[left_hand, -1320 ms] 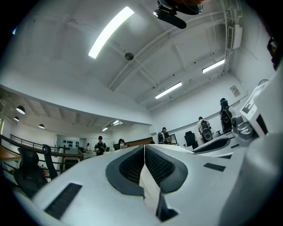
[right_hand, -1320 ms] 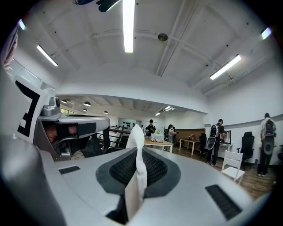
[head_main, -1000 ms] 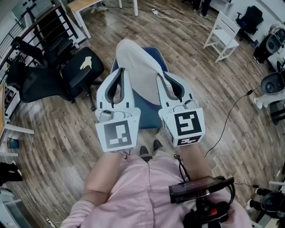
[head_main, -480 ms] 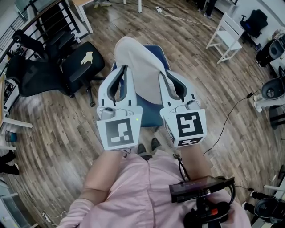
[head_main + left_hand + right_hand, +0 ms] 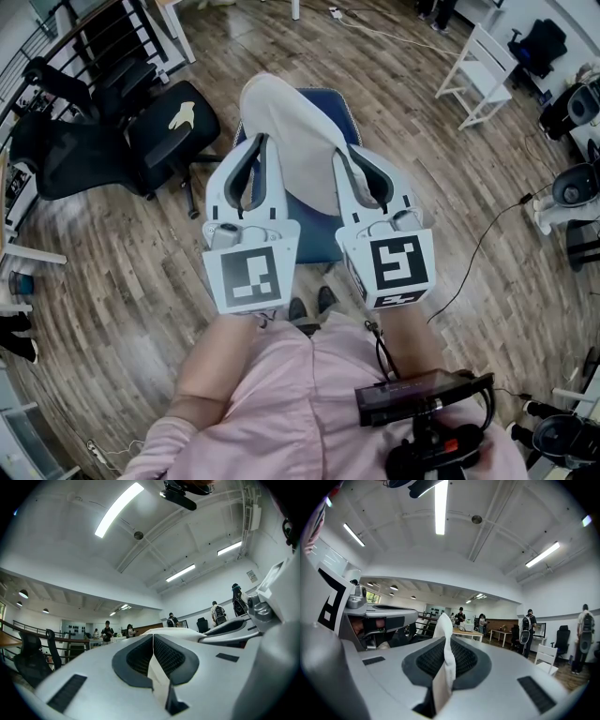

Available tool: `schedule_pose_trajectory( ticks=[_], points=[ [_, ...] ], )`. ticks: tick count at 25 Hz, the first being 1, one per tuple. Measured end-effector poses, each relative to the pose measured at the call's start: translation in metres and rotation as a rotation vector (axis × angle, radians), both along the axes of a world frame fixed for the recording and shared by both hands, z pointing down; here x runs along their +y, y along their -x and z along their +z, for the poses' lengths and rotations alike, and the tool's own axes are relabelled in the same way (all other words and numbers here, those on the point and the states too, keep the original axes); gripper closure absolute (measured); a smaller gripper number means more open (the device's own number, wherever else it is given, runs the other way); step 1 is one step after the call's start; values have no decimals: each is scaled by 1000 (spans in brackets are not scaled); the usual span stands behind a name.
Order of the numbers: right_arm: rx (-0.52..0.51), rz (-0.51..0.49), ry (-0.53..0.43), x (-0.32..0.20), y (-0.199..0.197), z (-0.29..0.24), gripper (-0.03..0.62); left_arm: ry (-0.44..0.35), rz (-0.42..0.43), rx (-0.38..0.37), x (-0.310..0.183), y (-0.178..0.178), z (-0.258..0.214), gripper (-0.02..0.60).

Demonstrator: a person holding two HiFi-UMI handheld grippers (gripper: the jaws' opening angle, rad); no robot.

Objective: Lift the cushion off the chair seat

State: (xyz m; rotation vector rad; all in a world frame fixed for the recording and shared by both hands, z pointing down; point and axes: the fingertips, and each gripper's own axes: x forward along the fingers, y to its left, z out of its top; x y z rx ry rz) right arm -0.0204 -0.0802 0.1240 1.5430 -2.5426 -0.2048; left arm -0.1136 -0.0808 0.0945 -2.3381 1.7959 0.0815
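Note:
A white cushion (image 5: 295, 141) hangs tilted above the blue chair seat (image 5: 314, 239), with its far end raised. In the head view my left gripper (image 5: 255, 155) grips the cushion's left edge and my right gripper (image 5: 361, 173) grips its right edge. In the left gripper view, white fabric (image 5: 157, 679) is pinched between the shut jaws of the left gripper (image 5: 153, 641). The right gripper view shows a fold of the cushion (image 5: 446, 634) standing up out of the right gripper (image 5: 447, 656), which is shut on it. Most of the seat is hidden by the cushion and the grippers.
A black office chair (image 5: 155, 141) stands close to the left of the blue chair. At the back right is a white wooden chair (image 5: 478, 75). A cable (image 5: 487, 234) runs across the wood floor on the right. Several people stand far off in both gripper views.
Both grippers keep their hold on the cushion in almost the same place. The head view has shifted slightly, and the black chair sits a little higher in the frame.

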Motion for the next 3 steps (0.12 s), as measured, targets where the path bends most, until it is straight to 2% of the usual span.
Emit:
schedule_pose_trajectory(
  ticks=[3],
  points=[
    [2,-1,2,-4,2,2,565,1,1,-1,-4,2,1,568]
  ],
)
